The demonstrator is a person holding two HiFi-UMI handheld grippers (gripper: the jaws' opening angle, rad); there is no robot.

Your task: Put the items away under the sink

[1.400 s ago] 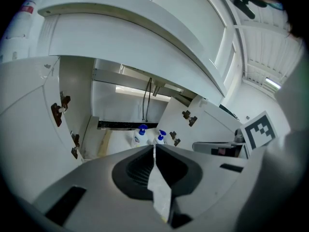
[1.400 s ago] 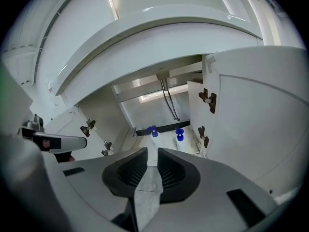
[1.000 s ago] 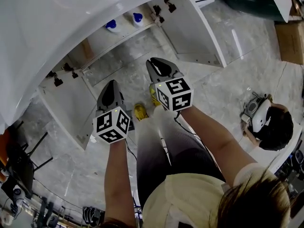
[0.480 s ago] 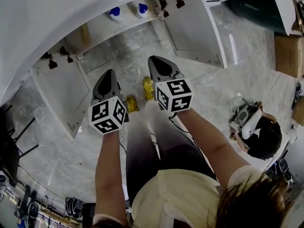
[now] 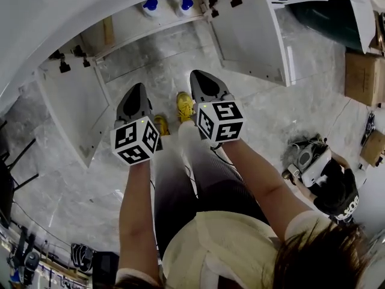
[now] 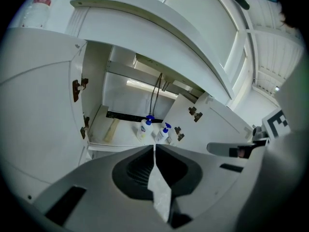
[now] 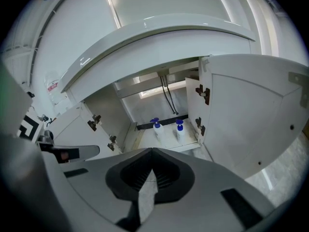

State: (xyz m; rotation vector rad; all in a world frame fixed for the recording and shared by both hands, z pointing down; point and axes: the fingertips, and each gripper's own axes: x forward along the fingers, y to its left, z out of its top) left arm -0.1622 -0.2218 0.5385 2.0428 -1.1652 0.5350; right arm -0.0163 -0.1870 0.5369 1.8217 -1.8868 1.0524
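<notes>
1. Pump bottles [image 5: 150, 6] stand upright, side by side, inside the cabinet [image 5: 123, 26] under the sink, whose doors [image 5: 249, 35] are swung open.
2. Right claw [image 5: 200, 76]: its jaws have just been closing and now meet at the tips, with nothing between them. Left claw [image 5: 138, 88]: likewise closed and empty.
3. Against the head view of a second ago, we find the cabinet nearer the top edge and more of the yellow shoes [image 5: 184, 104] showing. Both claws hang over the marble floor [image 5: 156, 59], well apart from the bottles.
4. We judge these items stowed; shutting the doors may remain.
</notes>
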